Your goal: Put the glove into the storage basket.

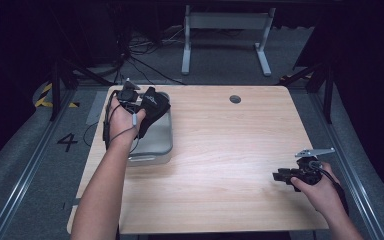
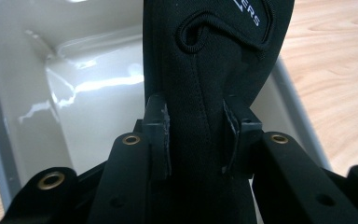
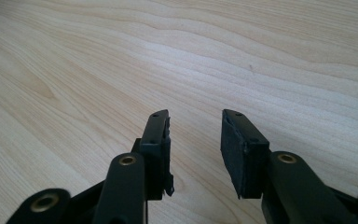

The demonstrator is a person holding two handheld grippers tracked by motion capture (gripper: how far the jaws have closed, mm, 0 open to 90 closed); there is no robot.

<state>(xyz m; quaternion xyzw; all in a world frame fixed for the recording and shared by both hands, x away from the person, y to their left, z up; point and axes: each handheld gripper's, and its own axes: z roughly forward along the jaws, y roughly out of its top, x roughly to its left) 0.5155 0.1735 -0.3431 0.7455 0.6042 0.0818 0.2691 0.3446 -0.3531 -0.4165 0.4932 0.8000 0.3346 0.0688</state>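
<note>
A black fabric glove-like piece (image 1: pixel 152 110) with small white lettering hangs over a grey plastic bin (image 1: pixel 156 145) at the table's left. My left gripper (image 1: pixel 130 95) is shut on it. In the left gripper view the black fabric (image 2: pixel 205 70) runs up between the two pads (image 2: pixel 161 135), above the bin's pale glossy inside (image 2: pixel 88 93). My right gripper (image 1: pixel 280 176) hovers low over the table's right front, open. In the right gripper view its jaws (image 3: pixel 195 149) stand apart over bare wood, holding nothing.
The light wooden table (image 1: pixel 220 150) has a round cable hole (image 1: pixel 235 99) near its far edge. Beyond the table stand the legs of a white frame (image 1: pixel 225 40) on grey carpet, with cables on the floor at the back left.
</note>
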